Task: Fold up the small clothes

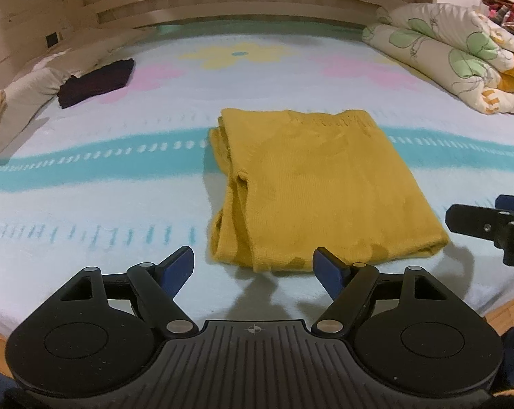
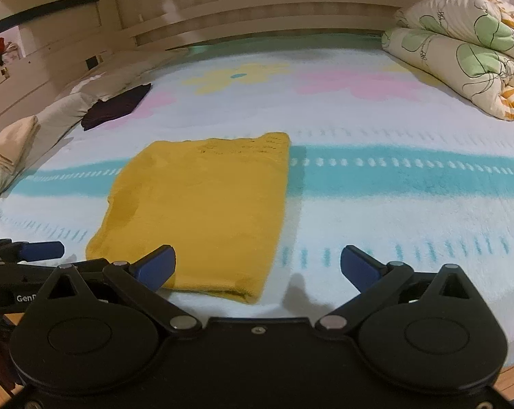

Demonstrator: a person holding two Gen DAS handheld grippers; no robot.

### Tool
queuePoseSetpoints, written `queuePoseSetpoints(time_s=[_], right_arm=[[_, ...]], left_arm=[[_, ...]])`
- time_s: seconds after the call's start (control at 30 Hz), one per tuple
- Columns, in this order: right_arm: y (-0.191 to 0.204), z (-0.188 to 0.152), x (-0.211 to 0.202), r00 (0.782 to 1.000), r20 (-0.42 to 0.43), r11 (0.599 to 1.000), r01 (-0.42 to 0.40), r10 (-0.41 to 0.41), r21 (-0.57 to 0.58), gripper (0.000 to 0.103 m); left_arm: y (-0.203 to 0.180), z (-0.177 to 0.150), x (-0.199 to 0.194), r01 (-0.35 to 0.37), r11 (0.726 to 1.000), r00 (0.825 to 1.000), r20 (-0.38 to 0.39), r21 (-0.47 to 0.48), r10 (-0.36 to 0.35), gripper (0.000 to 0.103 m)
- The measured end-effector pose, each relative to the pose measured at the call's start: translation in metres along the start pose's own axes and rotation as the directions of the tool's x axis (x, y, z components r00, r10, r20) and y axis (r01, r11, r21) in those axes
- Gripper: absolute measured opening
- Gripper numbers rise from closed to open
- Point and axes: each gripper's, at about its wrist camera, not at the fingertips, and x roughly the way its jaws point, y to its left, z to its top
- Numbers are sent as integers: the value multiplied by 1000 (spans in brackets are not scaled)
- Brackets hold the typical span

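Folded yellow garment [image 1: 321, 184] lying flat mid-bed [image 1: 120, 204], layered edges at its left side. Left claw [image 1: 253, 267] and right claw [image 2: 257, 266] both spread wide, empty, hovering just near of its near edge. Dark folded cloth [image 1: 96, 83] far left, rolled floral quilt [image 1: 454, 58] far right.

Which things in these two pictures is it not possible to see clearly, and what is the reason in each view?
- Yellow garment: its underside and inner layers are hidden by its own folds in both views, so the type of garment is unclear.
- Dark folded cloth: far and small; type unreadable.
- Right gripper in the left wrist view: cut off by the right edge.
- Floral quilt: cut off by the right edge.
- Lettering on the left gripper in the right wrist view: partly covered by the right gripper's linkage.
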Motion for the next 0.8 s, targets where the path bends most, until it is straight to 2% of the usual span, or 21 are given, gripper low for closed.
queuePoseSetpoints(time_s=[0.2,0.43,0.53,0.8], right_arm=[[3,-3,-1,1000,-6,1000,14,-14,6,103],[7,-6,0,999,-12,999,33,-33,20,103],[8,-7,1,999,-10,999,37,-37,21,103],[23,-6,5,992,-36,992,120,-121,-36,103]], left_arm=[[-2,0,-2,-21,1000,1000,12,-6,21,76],[-9,-1,-6,-125,991,991,47,45,123,76],[-11,-2,-7,-127,990,991,59,65,123,76],[-19,-4,-5,-119,988,991,71,97,113,76]])
